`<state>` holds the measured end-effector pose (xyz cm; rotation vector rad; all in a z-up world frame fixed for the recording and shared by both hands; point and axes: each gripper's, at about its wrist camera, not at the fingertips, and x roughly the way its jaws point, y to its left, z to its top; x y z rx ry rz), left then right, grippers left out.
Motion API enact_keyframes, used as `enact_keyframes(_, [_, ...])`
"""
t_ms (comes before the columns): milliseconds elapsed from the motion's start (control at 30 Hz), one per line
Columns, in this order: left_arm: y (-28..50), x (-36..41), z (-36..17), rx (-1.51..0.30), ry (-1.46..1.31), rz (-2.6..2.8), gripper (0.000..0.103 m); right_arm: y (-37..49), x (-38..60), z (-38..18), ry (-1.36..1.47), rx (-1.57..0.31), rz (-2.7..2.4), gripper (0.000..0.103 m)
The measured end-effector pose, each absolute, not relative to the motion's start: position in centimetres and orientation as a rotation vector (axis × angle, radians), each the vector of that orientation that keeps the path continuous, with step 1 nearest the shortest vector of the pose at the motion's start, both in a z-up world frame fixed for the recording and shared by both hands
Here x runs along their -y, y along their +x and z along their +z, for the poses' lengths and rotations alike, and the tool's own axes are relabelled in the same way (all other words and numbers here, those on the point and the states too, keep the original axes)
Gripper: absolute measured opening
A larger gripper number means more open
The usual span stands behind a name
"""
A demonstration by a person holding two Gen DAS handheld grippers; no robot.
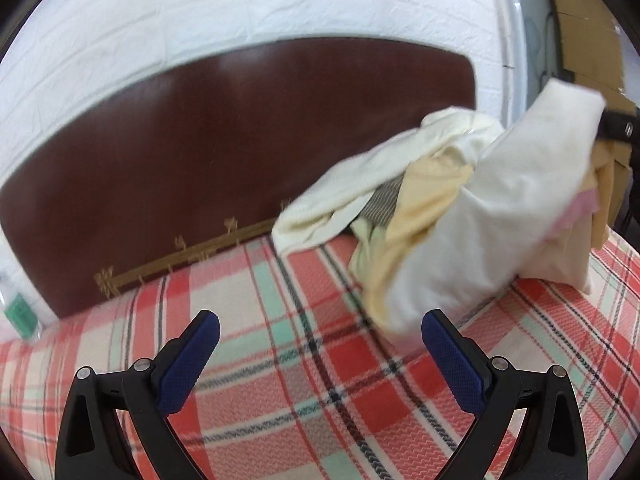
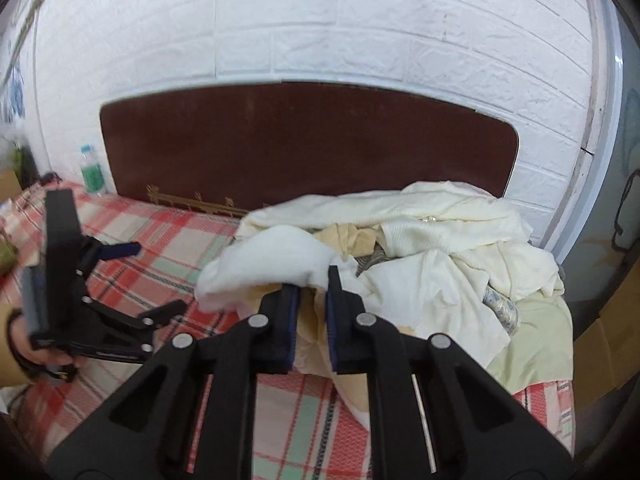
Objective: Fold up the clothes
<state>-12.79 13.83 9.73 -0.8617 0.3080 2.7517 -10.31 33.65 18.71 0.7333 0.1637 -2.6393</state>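
- Gripping the white garment point(image 2: 276, 264) by a bunched fold, your right tool point(image 2: 311, 312) has its jaws nearly together on the cloth.
- Expect it light, soft and limp; it sags, so take a hem or corner.
- It hangs off the clothes pile point(image 2: 452, 240) at the far right of the bed point(image 1: 280, 380).
- Your left tool point(image 1: 320, 356) is spread apart, empty, left of the garment.

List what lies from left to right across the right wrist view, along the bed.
Left tongs → white cloth, nipped by the right tongs → cream garment pile → pale green cloth.
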Motion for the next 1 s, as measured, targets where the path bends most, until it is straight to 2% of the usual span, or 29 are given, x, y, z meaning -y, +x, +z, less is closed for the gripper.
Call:
enact_keyframes(100, [-11.0,-14.8,11.2,-0.303,-0.768,2.678,0.103,-8.1,-34.7,21.5,0.652,-0.032,-2.626,0.014])
enact_keyframes(233, [-7.4,-16.0,12.5,-0.309,-0.682,2.544,0.103,-5.7,-35.1,24.7,0.582,0.045,-2.604,0.013])
enact_keyframes(467, [0.5,-12.3,15.0,-0.315,-0.566,2.402,0.103,-0.4,-33.7,28.4,0.518,0.105,-2.515,0.012])
enact_keyframes(700, [7.6,-5.9,14.6,-0.311,-0.544,2.382,0.103,5.0,-29.9,29.2,0.500,0.141,-2.388,0.012])
enact_keyframes(867, [12.3,-5.5,12.5,-0.426,-0.582,2.332,0.103,8.2,-26.3,28.1,0.527,0.153,-2.303,0.010])
enact_keyframes(1000, [13.7,-5.7,10.5,-0.444,-0.630,2.330,0.103,10.1,-24.9,27.8,0.524,0.190,-2.264,0.008])
